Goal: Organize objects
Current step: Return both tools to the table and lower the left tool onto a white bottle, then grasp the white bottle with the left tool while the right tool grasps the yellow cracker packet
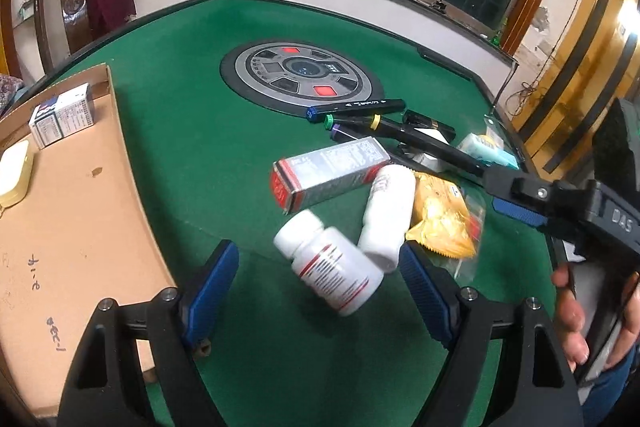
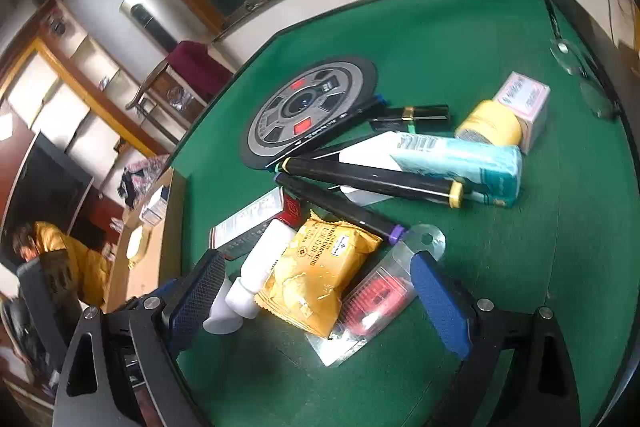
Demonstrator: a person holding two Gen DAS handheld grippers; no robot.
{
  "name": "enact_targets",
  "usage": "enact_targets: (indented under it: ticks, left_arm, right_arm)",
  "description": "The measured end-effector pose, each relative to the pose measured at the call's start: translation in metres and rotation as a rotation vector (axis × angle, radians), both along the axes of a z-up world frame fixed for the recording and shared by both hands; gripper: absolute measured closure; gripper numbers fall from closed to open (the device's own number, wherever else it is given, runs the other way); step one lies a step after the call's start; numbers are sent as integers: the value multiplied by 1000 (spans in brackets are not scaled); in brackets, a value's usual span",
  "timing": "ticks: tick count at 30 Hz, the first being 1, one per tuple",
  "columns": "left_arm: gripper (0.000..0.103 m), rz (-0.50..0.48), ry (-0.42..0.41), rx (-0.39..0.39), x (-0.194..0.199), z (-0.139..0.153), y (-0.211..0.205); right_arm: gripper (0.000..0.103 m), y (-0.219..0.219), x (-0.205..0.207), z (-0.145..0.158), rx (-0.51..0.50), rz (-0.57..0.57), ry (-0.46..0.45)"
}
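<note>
My left gripper (image 1: 320, 263) stands open over the green felt table (image 1: 180, 147). A white pill bottle with a red label (image 1: 332, 263) lies on its side between the pads, touching neither. A second white bottle (image 1: 388, 211) lies just beyond it, near the right pad. My right gripper (image 2: 316, 291) is open too, with its fingers on either side of a yellow cracker packet (image 2: 316, 275) and a clear packet holding something red (image 2: 376, 299). The two white bottles (image 2: 260, 271) lie by its left finger.
An open cardboard tray (image 1: 80, 195) at the left holds a small white box (image 1: 64, 119) and a pale case (image 1: 14, 171). A silver-red box (image 1: 328, 175), markers (image 1: 360, 107), a teal tissue pack (image 2: 460, 159), a tape roll (image 2: 492, 125) and a pink box (image 2: 524, 103) crowd the pile. A person in yellow (image 2: 68, 255) sits left.
</note>
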State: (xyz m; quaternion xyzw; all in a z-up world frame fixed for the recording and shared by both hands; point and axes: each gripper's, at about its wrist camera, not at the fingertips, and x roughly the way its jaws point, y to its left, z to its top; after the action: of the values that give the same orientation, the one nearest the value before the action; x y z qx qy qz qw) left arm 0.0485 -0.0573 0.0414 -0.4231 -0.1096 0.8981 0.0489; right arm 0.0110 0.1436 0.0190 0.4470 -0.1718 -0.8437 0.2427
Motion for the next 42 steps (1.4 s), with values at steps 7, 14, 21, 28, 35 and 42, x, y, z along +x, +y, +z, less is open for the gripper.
enact_targets:
  ticks: [7,14,21,28,35,42]
  left_arm:
    - [70,-56,-34,-116,-15,-3,30]
    - [67,-29,-26,-177,-3,-8,14]
    - [65,7,-30,-17,13,2,-31]
    - [41,-47,3,-58,15,15,-10]
    - [46,-17,-60,-137,-3,-6,0]
    - [68,-19,-38,-216,-3,-13,5]
  right_arm:
    - [6,0,1,9,-25,14,15]
    - [6,0,5,9,-21,14,21]
    - [6,-1,8,12,-17,0,39]
    - [6,-3,8,11,-15,2,34]
    - [14,-5,7,7,-11,13,14]
    - [16,-16,4,-1,44,5,-12]
